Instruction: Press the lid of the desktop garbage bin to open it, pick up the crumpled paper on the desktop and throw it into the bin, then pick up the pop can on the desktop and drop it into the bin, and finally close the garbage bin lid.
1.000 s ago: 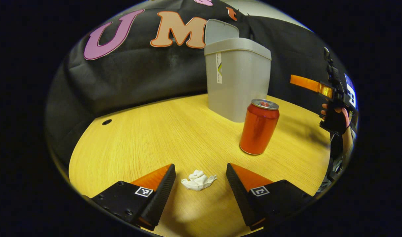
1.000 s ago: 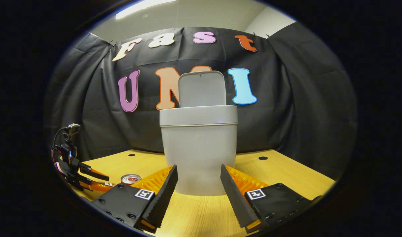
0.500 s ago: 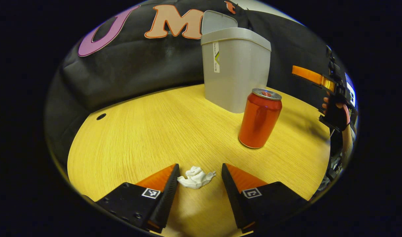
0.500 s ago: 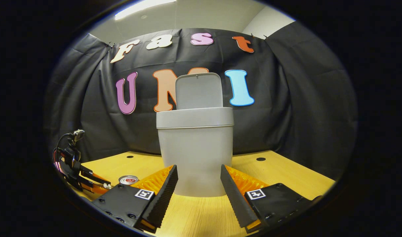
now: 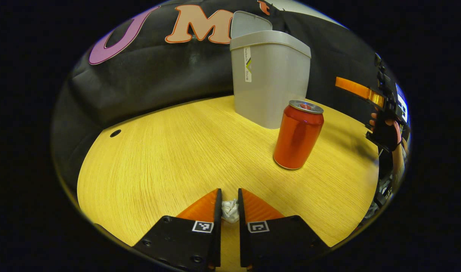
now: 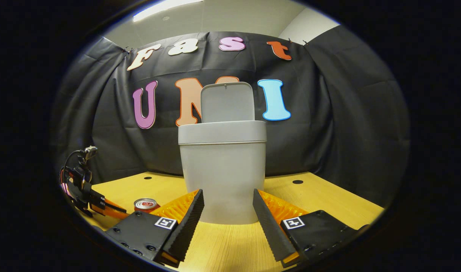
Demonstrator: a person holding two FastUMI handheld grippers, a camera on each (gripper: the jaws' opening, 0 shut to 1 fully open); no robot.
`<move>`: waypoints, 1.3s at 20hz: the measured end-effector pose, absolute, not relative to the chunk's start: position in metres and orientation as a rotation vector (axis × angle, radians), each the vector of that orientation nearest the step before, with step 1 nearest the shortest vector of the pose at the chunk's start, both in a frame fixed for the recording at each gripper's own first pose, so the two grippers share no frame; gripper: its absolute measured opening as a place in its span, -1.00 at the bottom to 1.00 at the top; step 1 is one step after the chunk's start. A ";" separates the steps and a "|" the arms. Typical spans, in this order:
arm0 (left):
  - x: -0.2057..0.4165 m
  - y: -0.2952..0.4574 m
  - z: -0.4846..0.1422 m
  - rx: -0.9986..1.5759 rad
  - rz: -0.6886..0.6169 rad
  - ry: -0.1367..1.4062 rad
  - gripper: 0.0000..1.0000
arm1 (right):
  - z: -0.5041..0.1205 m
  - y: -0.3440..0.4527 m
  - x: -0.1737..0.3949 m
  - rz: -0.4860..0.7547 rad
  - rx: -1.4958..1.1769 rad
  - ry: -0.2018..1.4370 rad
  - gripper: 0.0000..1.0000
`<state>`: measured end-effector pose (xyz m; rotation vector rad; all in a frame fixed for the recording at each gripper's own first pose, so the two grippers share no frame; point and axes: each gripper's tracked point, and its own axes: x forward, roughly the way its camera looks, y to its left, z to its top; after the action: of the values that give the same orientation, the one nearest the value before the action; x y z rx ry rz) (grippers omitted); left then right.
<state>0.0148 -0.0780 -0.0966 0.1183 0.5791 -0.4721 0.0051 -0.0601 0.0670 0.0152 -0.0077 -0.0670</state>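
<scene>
Crumpled paper (image 5: 229, 210) pinched in left gripper (image 5: 229, 198) jaws, low over desktop (image 5: 170, 151); right gripper (image 6: 228, 211) jaws apart.

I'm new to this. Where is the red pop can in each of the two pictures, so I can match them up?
Left gripper view: the pop can stands upright right of centre, in front of the grey bin.
Right gripper view: just its top peeks out at lower left, behind the right tongs.
Shared landmark: the grey bin with its lid raised.
</scene>
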 end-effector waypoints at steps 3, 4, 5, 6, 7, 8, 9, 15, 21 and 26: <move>0.014 -0.079 -0.094 0.116 -0.476 0.571 -0.77 | 0.062 -0.059 0.005 -0.063 0.016 0.001 0.74; 0.014 -0.079 -0.096 0.116 -0.474 0.578 -0.80 | 0.060 -0.059 0.005 -0.061 0.017 0.005 0.74; 0.013 -0.078 -0.095 0.116 -0.474 0.575 -0.79 | 0.057 -0.057 0.005 -0.058 0.021 0.010 0.74; 0.015 -0.077 -0.095 0.116 -0.468 0.573 -0.78 | 0.056 -0.057 0.005 -0.054 0.025 0.013 0.74; 0.016 -0.075 -0.094 0.115 -0.460 0.571 -0.79 | 0.053 -0.056 0.006 -0.052 0.027 0.017 0.77; 0.018 -0.074 -0.093 0.115 -0.454 0.562 -0.79 | 0.051 -0.055 0.006 -0.049 0.028 0.024 0.77; 0.022 -0.073 -0.090 0.113 -0.445 0.554 -0.78 | 0.048 -0.054 0.007 -0.045 0.028 0.030 0.74; 0.045 -0.070 -0.034 0.040 -0.391 0.459 -0.79 | 0.039 -0.049 0.007 -0.025 0.034 0.043 0.74; 0.079 -0.083 0.076 -0.039 -0.398 0.274 -0.80 | 0.036 -0.049 0.007 -0.013 0.044 0.053 0.77; 0.112 -0.124 0.150 -0.057 -0.479 0.172 -0.80 | 0.035 -0.054 0.003 -0.014 0.043 0.055 0.77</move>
<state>0.1118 -0.1245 0.1505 -0.0569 0.1724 -0.4794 0.0029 -0.0543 0.0350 0.0425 0.0549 -0.0143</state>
